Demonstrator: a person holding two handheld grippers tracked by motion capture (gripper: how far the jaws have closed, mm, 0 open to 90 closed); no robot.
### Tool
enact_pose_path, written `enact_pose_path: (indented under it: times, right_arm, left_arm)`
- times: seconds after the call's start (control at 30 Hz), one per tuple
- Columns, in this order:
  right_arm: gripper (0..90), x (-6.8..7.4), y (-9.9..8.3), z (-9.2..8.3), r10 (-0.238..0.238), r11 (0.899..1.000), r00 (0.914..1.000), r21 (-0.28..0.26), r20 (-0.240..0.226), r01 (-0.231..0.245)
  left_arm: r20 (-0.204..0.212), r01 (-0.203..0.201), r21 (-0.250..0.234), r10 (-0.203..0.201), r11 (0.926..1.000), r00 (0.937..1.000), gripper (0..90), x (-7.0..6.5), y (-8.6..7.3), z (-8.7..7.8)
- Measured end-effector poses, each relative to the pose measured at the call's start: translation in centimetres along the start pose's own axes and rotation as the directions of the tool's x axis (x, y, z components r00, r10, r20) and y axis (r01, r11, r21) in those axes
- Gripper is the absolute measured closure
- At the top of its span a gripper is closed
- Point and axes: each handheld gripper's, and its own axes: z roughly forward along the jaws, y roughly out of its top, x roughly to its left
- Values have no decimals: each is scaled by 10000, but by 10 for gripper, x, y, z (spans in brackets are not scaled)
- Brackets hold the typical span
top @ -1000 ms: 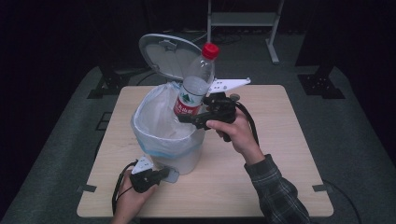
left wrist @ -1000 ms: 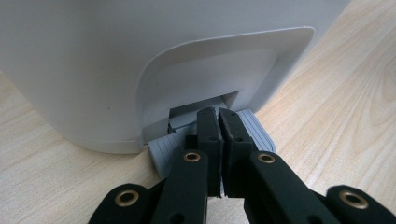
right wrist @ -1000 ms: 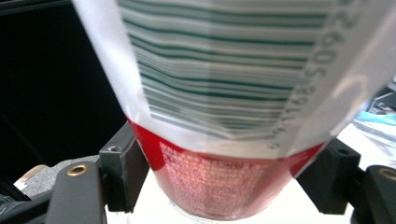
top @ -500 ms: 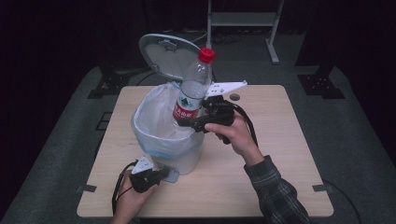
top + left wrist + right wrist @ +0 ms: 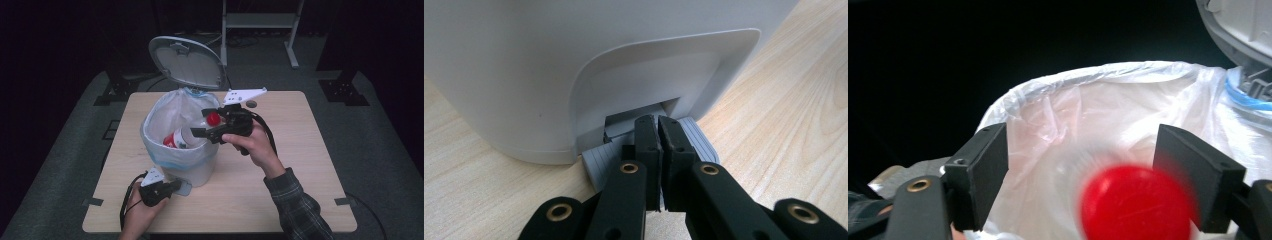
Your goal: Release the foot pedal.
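Bottle dropping into bin: right gripper just opened, empty; left gripper, shut, should keep pedal down.

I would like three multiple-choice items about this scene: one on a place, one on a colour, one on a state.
1. Where is the clear plastic bottle?
A. inside the lined white pedal bin
B. lying on the wooden table
C. on the floor

2. What colour is the bottle's cap?
A. blue
B. red
C. white

3. How is the bin's grey lid?
A. shut
B. lying on the table
C. raised open

Answers:
1 A, the bottle lies tilted inside the bag-lined bin, free of the right gripper, whose jaws have just been opening.
2 B, the cap shows red in the high view.
3 C, the lid stands up behind the bin while the shut left gripper presses the grey pedal.
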Motion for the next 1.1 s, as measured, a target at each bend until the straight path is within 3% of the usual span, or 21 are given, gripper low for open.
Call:
enact_pose_path:
  times: [0.3, 0.67, 1.1]
  right_arm:
    - [210, 0, -1, -10, 27, 10000, 9999, -56, 132, -26]
    - [204, 1, -7, -40, -207, 9997, 9987, -82, 471, 211]
    - [199, -4, -33, -73, -135, 9999, 9927, 46, 1198, 131]
  left_arm:
    - [10, 3, 6, -3, 10000, 10000, 880, 0, 0, 0]
    - [-20, 76, -5, -76, 10000, 10000, 880, 0, 0, 0]
    - [-101, -76, -49, 75, 10000, 9999, 861, -4, 0, 0]
